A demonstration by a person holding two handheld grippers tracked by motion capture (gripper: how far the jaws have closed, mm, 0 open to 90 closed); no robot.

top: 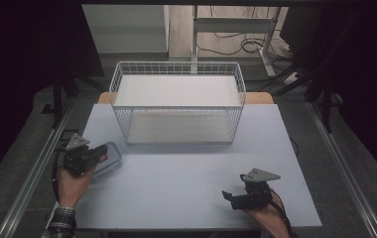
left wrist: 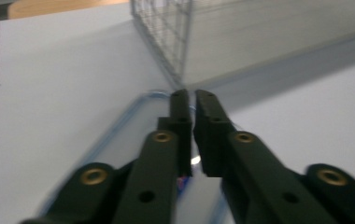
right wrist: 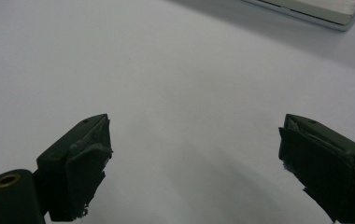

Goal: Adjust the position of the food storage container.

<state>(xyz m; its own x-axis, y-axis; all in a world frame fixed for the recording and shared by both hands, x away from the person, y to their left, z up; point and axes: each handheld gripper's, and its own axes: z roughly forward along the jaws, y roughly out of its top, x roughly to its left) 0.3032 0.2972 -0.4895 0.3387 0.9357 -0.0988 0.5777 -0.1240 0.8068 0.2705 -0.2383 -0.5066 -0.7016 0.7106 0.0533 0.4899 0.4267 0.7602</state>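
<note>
I am pinching the clear container's (left wrist: 119, 140) rim in my left gripper (left wrist: 188, 100), the wire basket (left wrist: 166, 28) standing just ahead of those jaws, while holding my right gripper (right wrist: 194, 140) spread over bare table (right wrist: 166, 70).

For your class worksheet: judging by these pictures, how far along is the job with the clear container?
Done: the left tongs have shut on the rim of the clear container. In hand: it sits at the table's left edge. Left: it likely goes to the wire basket. The right tongs wait open.
</note>
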